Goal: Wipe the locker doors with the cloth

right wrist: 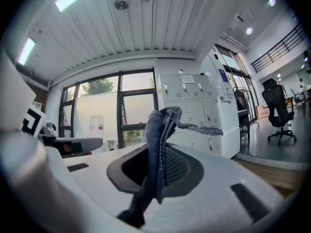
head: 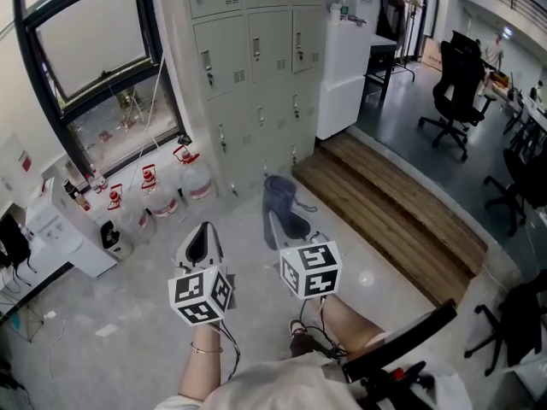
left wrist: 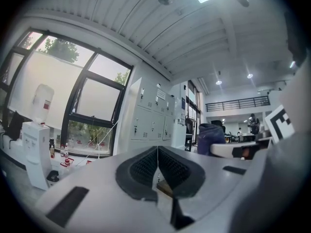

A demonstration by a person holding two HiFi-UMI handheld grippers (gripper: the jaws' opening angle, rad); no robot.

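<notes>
A bank of grey lockers (head: 256,67) stands ahead against the wall, its doors (right wrist: 194,113) closed; it also shows in the left gripper view as lockers (left wrist: 150,123). My right gripper (head: 286,226) is shut on a blue-grey cloth (head: 280,196), which sticks up bunched from between its jaws as the cloth (right wrist: 158,144). My left gripper (head: 202,244) is beside it, jaws pressed together with nothing between them (left wrist: 157,166). Both grippers hang over the floor, well short of the lockers.
Water bottles (head: 158,196) and a white dispenser (head: 64,229) stand under the window at left. A white cabinet (head: 346,67) adjoins the lockers. A wooden step (head: 393,212) runs diagonally at right, with office chairs (head: 453,88) beyond.
</notes>
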